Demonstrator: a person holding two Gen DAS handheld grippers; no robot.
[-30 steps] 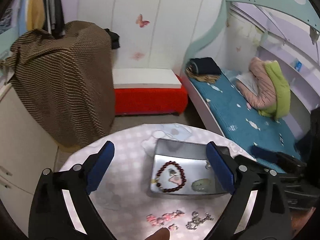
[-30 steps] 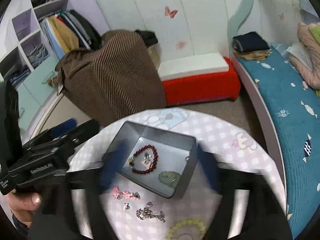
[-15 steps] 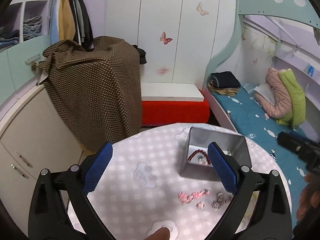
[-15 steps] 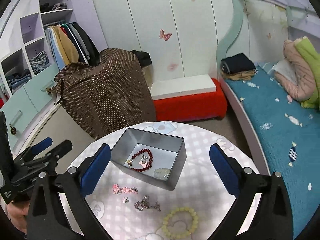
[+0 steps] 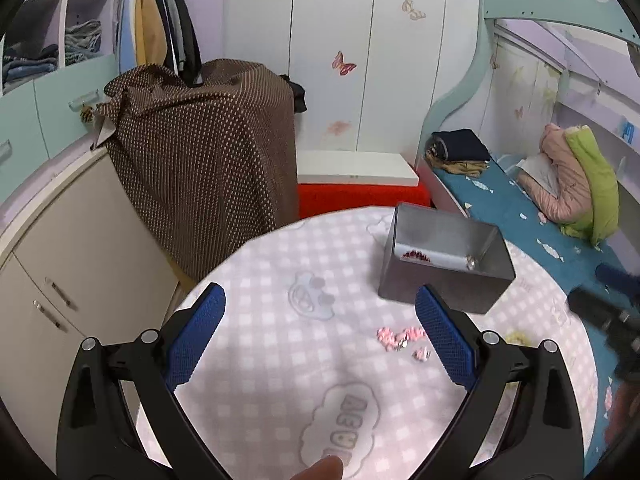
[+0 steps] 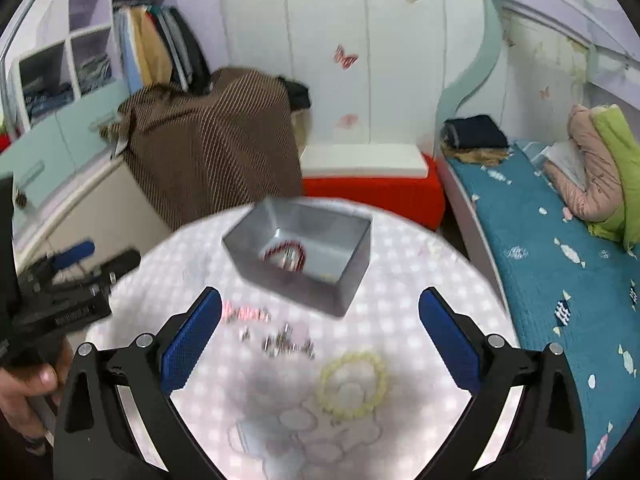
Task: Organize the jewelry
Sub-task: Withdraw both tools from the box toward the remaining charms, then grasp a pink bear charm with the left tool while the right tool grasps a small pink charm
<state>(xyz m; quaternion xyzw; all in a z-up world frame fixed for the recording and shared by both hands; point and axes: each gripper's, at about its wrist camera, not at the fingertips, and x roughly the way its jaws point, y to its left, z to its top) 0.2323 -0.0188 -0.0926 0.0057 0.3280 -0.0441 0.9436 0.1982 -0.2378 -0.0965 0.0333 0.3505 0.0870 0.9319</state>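
Observation:
A grey metal box (image 5: 444, 264) (image 6: 300, 252) stands on the round pink-checked table (image 5: 280, 320) (image 6: 400, 300). A dark red bead bracelet (image 6: 285, 255) (image 5: 416, 256) lies inside it. On the cloth in front of the box lie a pink bead piece (image 5: 400, 337) (image 6: 244, 314), a silver chain piece (image 6: 288, 345) and a pale yellow bead bracelet (image 6: 352, 384). My left gripper (image 5: 320, 336) is open and empty above the table's left part. My right gripper (image 6: 320, 340) is open and empty above the loose jewelry. The right view is blurred.
A brown dotted cloth (image 5: 200, 160) covers furniture behind the table. A red bench with a white top (image 5: 360, 188) stands at the back. A bed with a blue sheet (image 5: 520, 220) runs along the right. A cabinet (image 5: 60, 260) stands at the left.
Both grippers have pulled back and away from the box. The left one swung left, so the box now sits to its right. Both stay open.

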